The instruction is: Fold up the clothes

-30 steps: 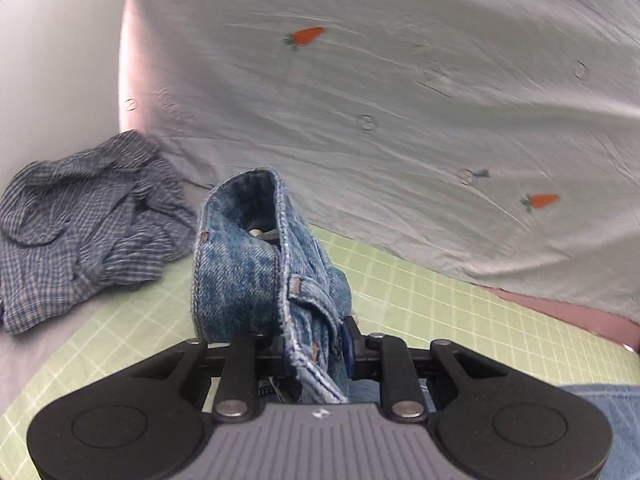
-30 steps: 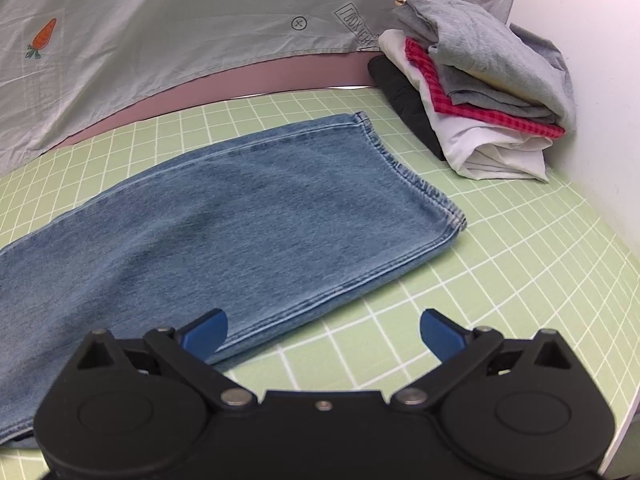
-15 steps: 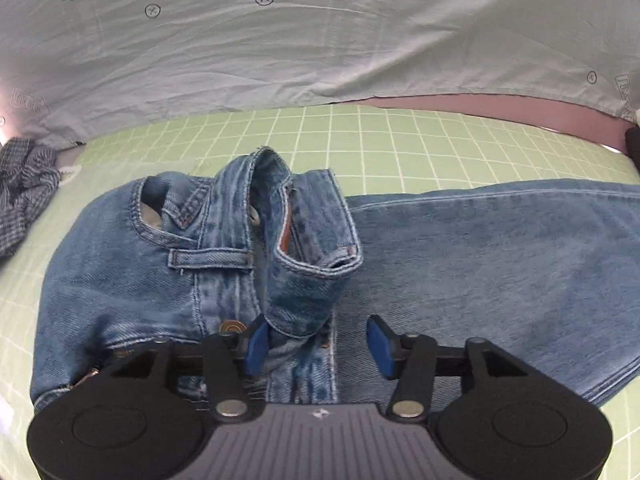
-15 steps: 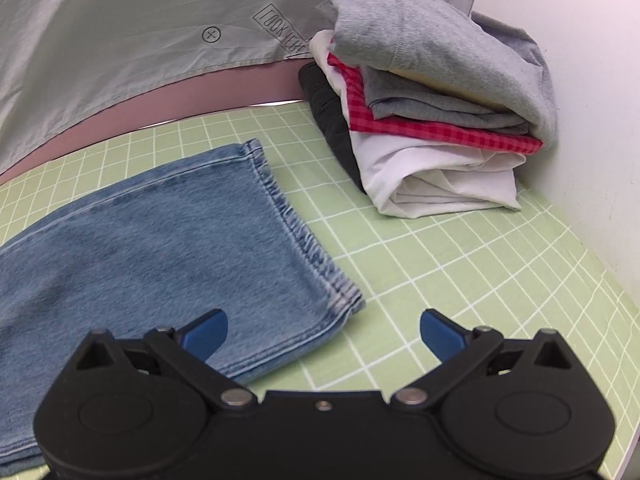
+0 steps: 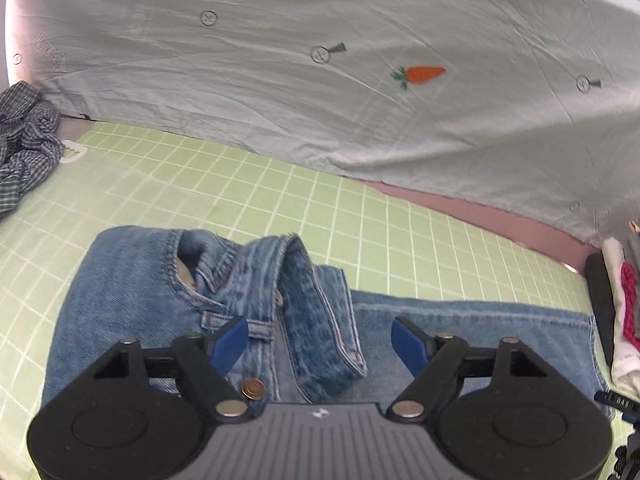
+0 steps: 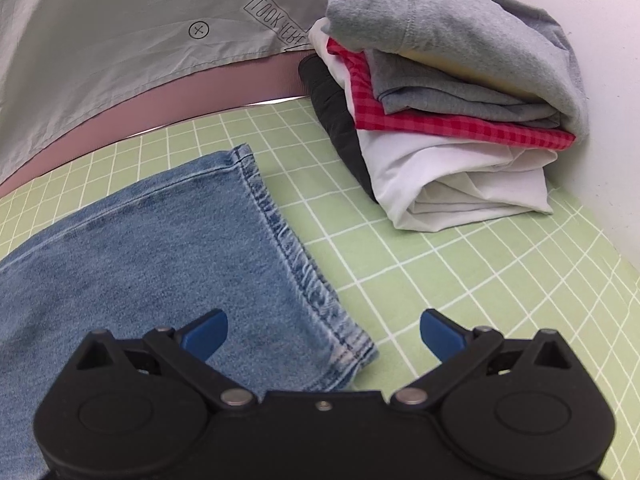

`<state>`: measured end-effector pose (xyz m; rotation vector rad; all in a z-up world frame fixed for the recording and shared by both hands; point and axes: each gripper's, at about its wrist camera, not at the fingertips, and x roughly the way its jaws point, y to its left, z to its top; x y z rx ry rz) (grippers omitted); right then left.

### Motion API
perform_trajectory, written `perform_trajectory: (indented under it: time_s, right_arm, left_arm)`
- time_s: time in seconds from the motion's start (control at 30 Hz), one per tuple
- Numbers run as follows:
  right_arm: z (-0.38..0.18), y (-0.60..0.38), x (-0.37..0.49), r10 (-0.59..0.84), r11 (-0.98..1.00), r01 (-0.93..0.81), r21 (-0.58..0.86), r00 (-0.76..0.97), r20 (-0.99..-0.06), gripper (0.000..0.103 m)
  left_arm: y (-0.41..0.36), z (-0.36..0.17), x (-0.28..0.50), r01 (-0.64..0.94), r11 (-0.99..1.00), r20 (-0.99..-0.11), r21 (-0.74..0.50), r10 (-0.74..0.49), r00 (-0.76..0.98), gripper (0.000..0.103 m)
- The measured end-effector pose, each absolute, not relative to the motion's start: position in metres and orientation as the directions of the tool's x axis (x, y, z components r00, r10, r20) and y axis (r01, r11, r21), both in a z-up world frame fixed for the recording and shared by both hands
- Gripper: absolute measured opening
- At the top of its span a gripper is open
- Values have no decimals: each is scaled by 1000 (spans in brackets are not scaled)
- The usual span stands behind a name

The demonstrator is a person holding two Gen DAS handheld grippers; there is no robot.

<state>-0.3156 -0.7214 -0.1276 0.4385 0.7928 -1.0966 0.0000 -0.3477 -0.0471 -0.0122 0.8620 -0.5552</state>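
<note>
Item, green grid mat (image 5: 248, 184): work surface, bearing all below. Item, jeans (image 5: 132, 300): laid lengthwise across the mat, legs flat; waistband (image 5: 304, 300) slumped in a loose fold at the left end, hem (image 6: 292, 248) at the right, near the folded stack (image 6: 452, 120). Item, checked shirt (image 5: 24, 148): crumpled, far left, awaiting its turn. Item, left gripper (image 5: 320, 344): jaws opening, waistband between them but not pinched. Item, right gripper (image 6: 324, 332): jaws spread, empty, over the near hem corner. Handling advice: flatten the waistband first, then take the hem squarely at its corner, so the fold lands edge to edge.
</note>
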Motion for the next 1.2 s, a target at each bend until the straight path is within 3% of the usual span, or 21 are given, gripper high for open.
perform_trajectory:
  time_s: [0.27,0.6,0.9,0.97,1.0,1.03,1.07,1.1,1.13,1.2]
  right_arm:
    - [-138,-729,-294,-588,444,895,-51,248,-770,103]
    - [-148,-736,-280,-551,461,887,-24,265,-792,103]
    - [-148,-730,-284,-533,471,882,0,285,-797,102]
    - [-144,-729,-283,-524,481,877,9,295,-799,96]
    - [-142,-729,-283,-520,485,874,13,300,-799,84]
    - [-140,-728,-283,-516,490,871,17,306,-800,66]
    - [-138,-728,-282,-513,496,868,14,306,-802,55]
    - [-135,-727,-281,-514,502,865,3,301,-804,30]
    - [-132,-726,-281,-514,508,862,-8,296,-805,19]
    - [-125,-724,-280,-517,516,857,-12,300,-802,16]
  left_arm:
    - [-322,-69,37,285,955,-789,-79,-234,568,82]
    - [-348,-107,32,351,927,-829,135,-88,553,93]
    - [-359,-118,32,317,930,-828,186,-25,559,96]
    - [-357,-117,32,316,932,-830,178,-31,557,97]
    - [-357,-116,32,317,933,-831,172,-36,556,96]
    - [-355,-115,33,316,935,-832,161,-44,553,96]
    - [-353,-113,34,315,937,-834,148,-54,550,96]
    - [-351,-111,35,315,940,-835,132,-66,546,96]
    - [-348,-106,35,313,943,-835,112,-82,544,96]
    - [-341,-95,33,307,949,-828,66,-119,548,96]
